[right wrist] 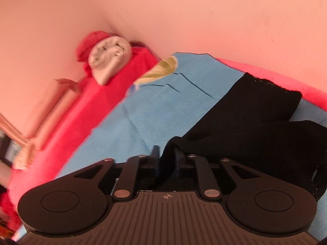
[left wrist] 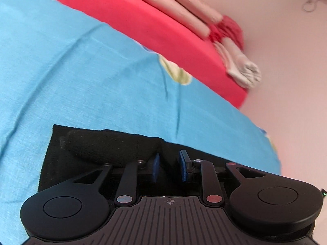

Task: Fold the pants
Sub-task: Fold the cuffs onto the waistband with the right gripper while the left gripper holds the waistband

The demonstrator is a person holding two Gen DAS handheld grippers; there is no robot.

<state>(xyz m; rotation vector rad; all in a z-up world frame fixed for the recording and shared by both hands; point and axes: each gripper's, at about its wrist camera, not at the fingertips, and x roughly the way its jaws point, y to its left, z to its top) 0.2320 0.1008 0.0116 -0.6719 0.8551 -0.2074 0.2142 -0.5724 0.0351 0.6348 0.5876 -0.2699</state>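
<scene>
The black pants (left wrist: 106, 149) lie on a blue sheet (left wrist: 81, 77). In the left wrist view their edge fills the space just ahead of my left gripper (left wrist: 170, 167). Its blue pads (left wrist: 184, 167) stand a little apart with black cloth between and behind them; whether they pinch it is unclear. In the right wrist view the pants (right wrist: 245, 122) stretch from my right gripper (right wrist: 166, 163) up to the right. The right jaws are nearly closed with a fold of the black cloth between them.
A red bedcover (left wrist: 132, 20) lies beyond the blue sheet. Folded pale towels (left wrist: 184, 6) and a rolled white cloth (left wrist: 245, 71) sit near the pink wall (left wrist: 286, 40). The rolled cloth also shows in the right wrist view (right wrist: 110, 59).
</scene>
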